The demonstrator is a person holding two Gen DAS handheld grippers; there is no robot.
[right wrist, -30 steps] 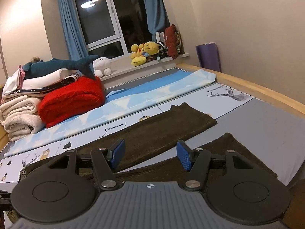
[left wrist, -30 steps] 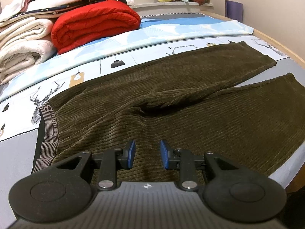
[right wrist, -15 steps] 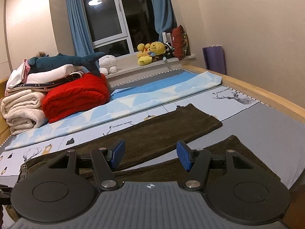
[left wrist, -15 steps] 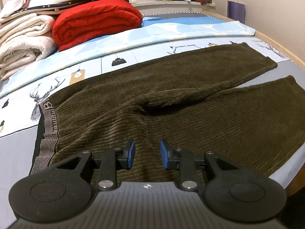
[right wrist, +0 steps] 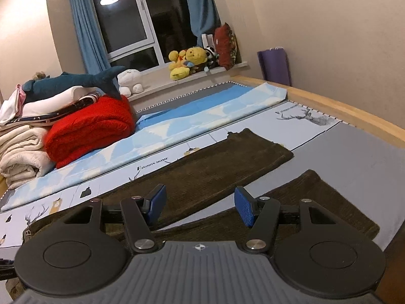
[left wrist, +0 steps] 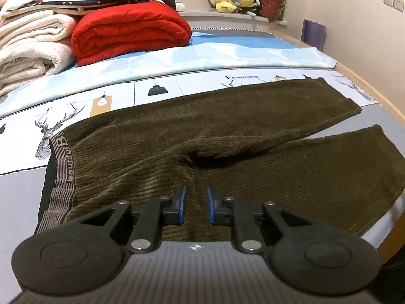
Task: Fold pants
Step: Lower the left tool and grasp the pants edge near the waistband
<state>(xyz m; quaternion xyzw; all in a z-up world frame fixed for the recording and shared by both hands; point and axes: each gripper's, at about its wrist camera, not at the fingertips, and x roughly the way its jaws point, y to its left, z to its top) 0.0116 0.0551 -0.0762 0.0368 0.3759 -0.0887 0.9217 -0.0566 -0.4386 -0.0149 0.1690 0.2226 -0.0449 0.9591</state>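
Dark olive corduroy pants (left wrist: 202,131) lie flat on the bed, waistband (left wrist: 60,167) to the left, both legs spread out to the right. My left gripper (left wrist: 195,204) hovers over the near hip area, jaws a little apart and empty. My right gripper (right wrist: 200,204) is wide open and empty, raised above the near leg (right wrist: 316,202); the far leg (right wrist: 227,162) lies beyond it.
A red folded blanket (left wrist: 129,33) and stacked white bedding (left wrist: 30,43) sit at the back left. Plush toys (right wrist: 189,60) line the windowsill. A wooden bed edge (right wrist: 341,111) runs along the right, with a wall behind it.
Both grippers have drifted slightly; the right wrist view has tilted upward toward the window. The pants have not moved. The jaws are unchanged.
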